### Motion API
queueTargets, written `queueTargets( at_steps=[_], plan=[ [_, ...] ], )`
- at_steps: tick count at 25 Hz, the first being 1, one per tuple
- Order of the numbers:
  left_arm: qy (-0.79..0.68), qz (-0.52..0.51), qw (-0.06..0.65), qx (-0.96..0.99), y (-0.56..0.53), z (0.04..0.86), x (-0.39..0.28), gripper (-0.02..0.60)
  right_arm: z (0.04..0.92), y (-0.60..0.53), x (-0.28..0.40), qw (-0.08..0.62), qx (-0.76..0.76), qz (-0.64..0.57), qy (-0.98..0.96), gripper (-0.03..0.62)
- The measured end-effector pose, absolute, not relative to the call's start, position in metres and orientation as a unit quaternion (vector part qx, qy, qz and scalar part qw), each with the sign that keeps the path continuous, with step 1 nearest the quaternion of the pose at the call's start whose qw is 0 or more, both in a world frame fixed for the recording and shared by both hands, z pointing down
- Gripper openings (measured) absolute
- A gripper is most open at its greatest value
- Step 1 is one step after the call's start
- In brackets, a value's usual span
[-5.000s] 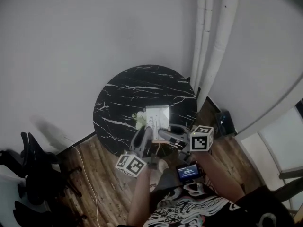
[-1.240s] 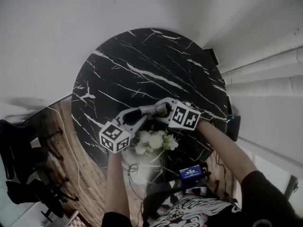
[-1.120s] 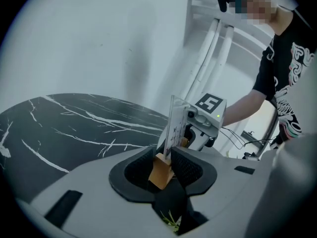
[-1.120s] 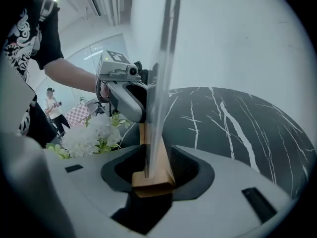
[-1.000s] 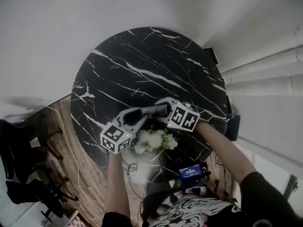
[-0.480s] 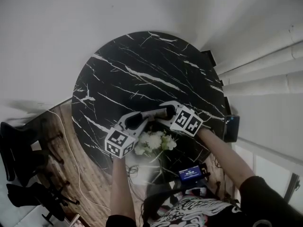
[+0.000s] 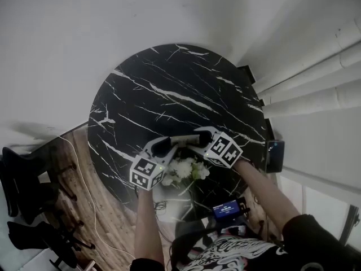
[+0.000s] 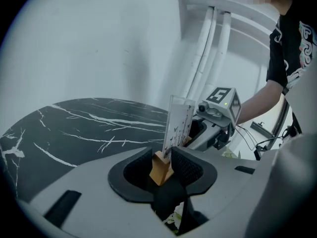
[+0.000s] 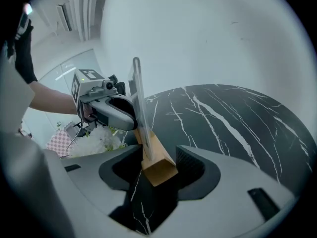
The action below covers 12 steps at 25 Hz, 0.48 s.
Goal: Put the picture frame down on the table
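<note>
The picture frame [image 7: 183,140] is a clear panel [image 8: 179,120] standing upright in a wooden base block [image 9: 156,162]. It is low over the near edge of the round black marble table [image 7: 169,89]; I cannot tell whether it touches. My left gripper [image 7: 168,144] is shut on one end of the block [image 8: 159,168]. From the opposite side my right gripper [image 7: 197,139] is shut on the other end. Each gripper view shows the other gripper beyond the panel: the right gripper [image 8: 213,118] and the left gripper [image 9: 111,110].
White flowers [image 7: 183,168] sit just behind the grippers at the table's near edge, also seen as the flowers [image 9: 96,140]. A small device with a blue screen [image 7: 227,209] hangs at the person's waist. White pipes [image 7: 316,89] run along the wall at right. Black chairs [image 7: 28,208] stand on the wood floor.
Five seconds ago the frame lay tilted face-up between the grippers, seen from farther off. Now it stands edge-on. Over the last second it has barely shifted on the table.
</note>
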<state>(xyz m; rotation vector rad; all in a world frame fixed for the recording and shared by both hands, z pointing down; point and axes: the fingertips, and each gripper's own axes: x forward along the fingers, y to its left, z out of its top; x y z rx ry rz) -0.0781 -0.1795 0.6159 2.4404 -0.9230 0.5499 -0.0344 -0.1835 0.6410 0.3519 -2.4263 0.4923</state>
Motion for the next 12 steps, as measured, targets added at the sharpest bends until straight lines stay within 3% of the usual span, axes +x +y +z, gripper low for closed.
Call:
queueTargets(
  at_steps=[12],
  plan=[
    [-0.384,0.179,0.239,0.873,-0.181,0.599,-0.088,0.126,0.622,-0.184,-0.008,0.259,0.216,0.253,-0.906,0.186]
  ],
)
